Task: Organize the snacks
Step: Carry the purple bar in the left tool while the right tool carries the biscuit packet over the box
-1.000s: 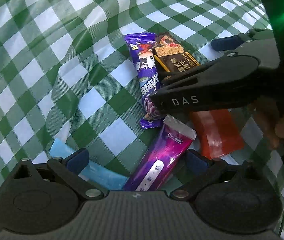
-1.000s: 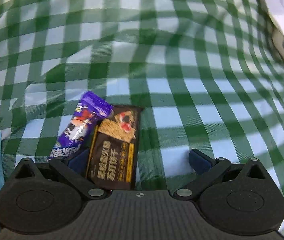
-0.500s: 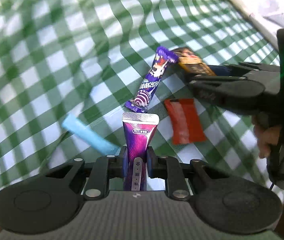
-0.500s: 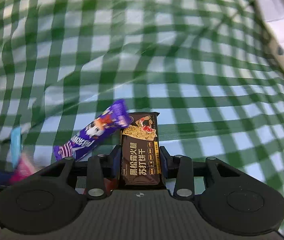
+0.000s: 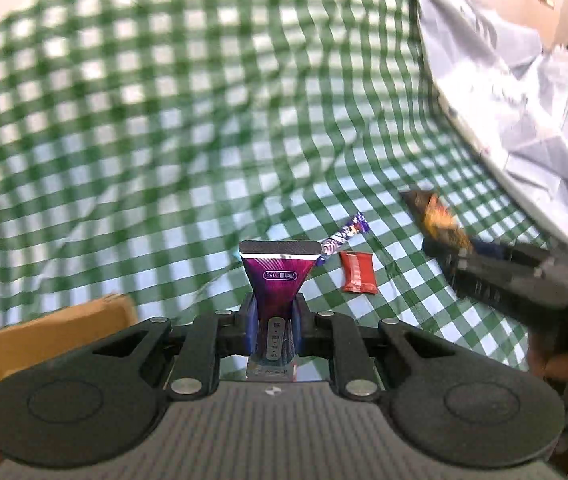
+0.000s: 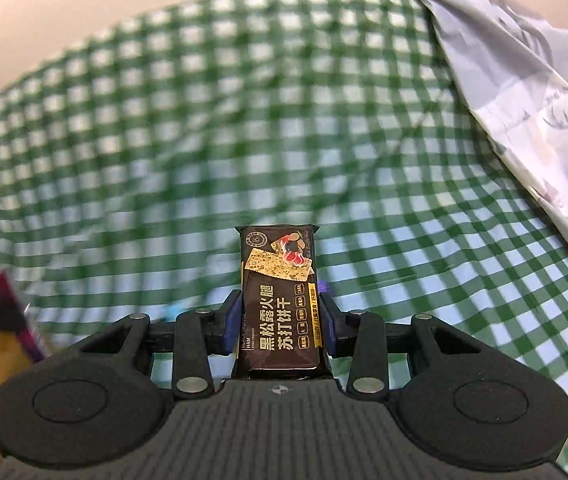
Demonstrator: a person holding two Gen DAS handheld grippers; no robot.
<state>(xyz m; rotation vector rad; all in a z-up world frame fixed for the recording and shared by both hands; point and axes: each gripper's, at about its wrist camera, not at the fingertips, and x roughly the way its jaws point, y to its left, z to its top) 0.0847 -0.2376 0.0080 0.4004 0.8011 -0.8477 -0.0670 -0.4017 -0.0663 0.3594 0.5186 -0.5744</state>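
A slim purple foil snack sachet is being clenched at its lower half by the left tool, lifted above the green-checked worktop; judged light, limp and slippery. A stiffer dark-brown cracker bar is being gripped mid-length by the right tool, probably brittle inside.

Green-white checked cloth, purple sachet (silver-edged), red packet, dark-brown cracker pack.
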